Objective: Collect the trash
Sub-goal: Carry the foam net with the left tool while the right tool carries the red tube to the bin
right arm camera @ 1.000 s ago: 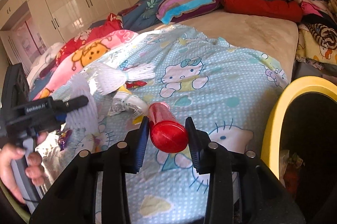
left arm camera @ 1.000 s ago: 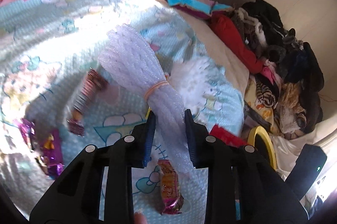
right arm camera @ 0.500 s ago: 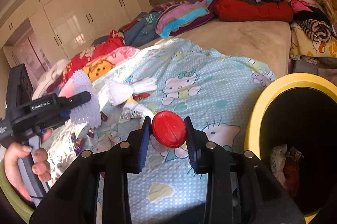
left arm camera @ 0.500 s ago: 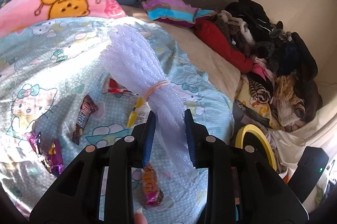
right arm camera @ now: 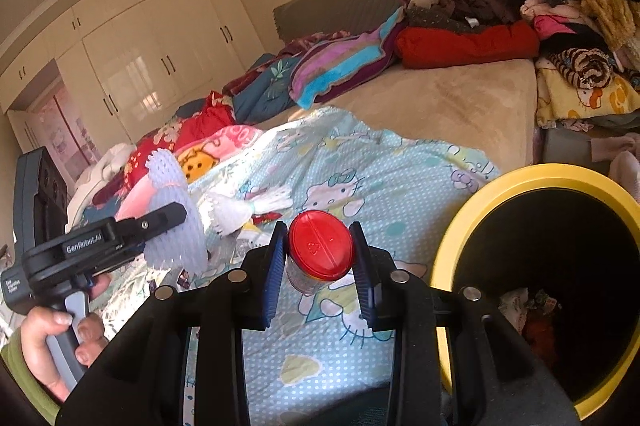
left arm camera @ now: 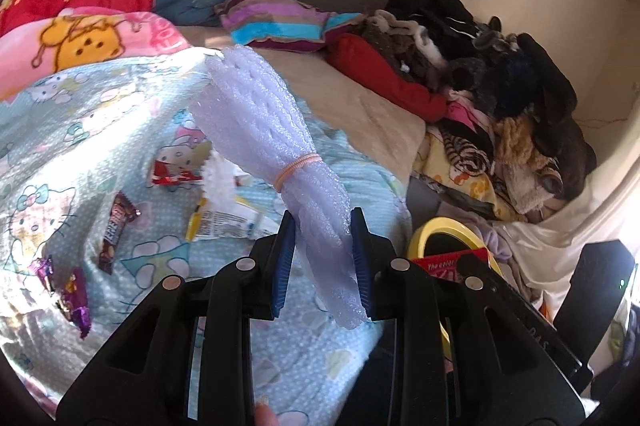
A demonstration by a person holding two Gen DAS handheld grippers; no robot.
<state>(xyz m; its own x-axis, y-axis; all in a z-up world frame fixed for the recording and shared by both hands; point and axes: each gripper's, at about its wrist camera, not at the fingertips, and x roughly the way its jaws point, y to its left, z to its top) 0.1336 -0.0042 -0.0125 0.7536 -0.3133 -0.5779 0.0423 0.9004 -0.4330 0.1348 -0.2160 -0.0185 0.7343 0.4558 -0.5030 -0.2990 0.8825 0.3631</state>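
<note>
Left wrist view: my left tongs are clenched on a white foam net, bunched and bound by a pale rubber band. The pads press the lower part of the bundle; its upper part fans out above the bed. On the cartoon-print sheet below lie loose wrappers: a brown candy bar wrapper, a red wrapper, a yellow-and-white packet and purple foil wrappers. The yellow rim of the bin shows only in part, cut off by the tongs' body. A red label just inside that rim is partly covered; what it belongs to I cannot tell. A clothes pile fills the far right.

Right wrist view: my right tongs are grasping a small jar with a red lid, the lid facing the camera. The jar's body is mostly hidden behind the lid. This view alone shows the bin fully open at the bed's edge, with some trash at its dark bottom, hard to make out. It also shows my left tongs from the side, the foam net in them, and my left hand on the handle. A second foam net lies on the sheet. The wrappers near it are largely hidden. White wardrobes stand behind.
</note>
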